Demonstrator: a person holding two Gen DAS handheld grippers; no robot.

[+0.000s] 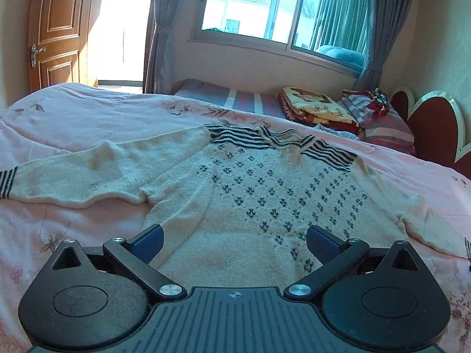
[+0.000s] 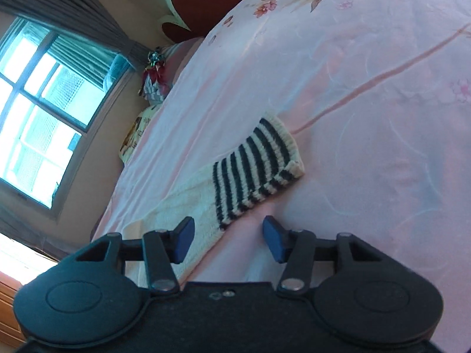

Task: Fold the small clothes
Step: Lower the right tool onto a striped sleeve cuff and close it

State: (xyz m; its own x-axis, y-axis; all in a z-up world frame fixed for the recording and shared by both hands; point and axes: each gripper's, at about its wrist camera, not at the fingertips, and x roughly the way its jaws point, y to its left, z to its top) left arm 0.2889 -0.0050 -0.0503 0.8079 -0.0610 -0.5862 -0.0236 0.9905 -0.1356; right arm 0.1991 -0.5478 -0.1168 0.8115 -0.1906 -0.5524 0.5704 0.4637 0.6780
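A cream knitted sweater [image 1: 265,194] with dark motifs and black-striped shoulders lies spread flat on the pink floral bedspread [image 1: 88,117]. One sleeve [image 1: 73,176] stretches out to the left. My left gripper [image 1: 234,232] hovers open and wide over the sweater's lower body, holding nothing. In the tilted right wrist view, the other sleeve's black-and-white striped cuff [image 2: 253,167] lies on the bedspread [image 2: 368,103]. My right gripper [image 2: 228,223] sits just short of the cuff with its jaws half apart. One finger [image 2: 184,239] is over the cream sleeve, the other over the sheet. Neither pad presses on cloth.
Folded blankets and pillows [image 1: 318,108] are stacked at the bed's far right by a red heart-shaped headboard [image 1: 435,135]. A curtained window [image 1: 279,8] runs along the far wall and a wooden door [image 1: 56,29] stands at the left.
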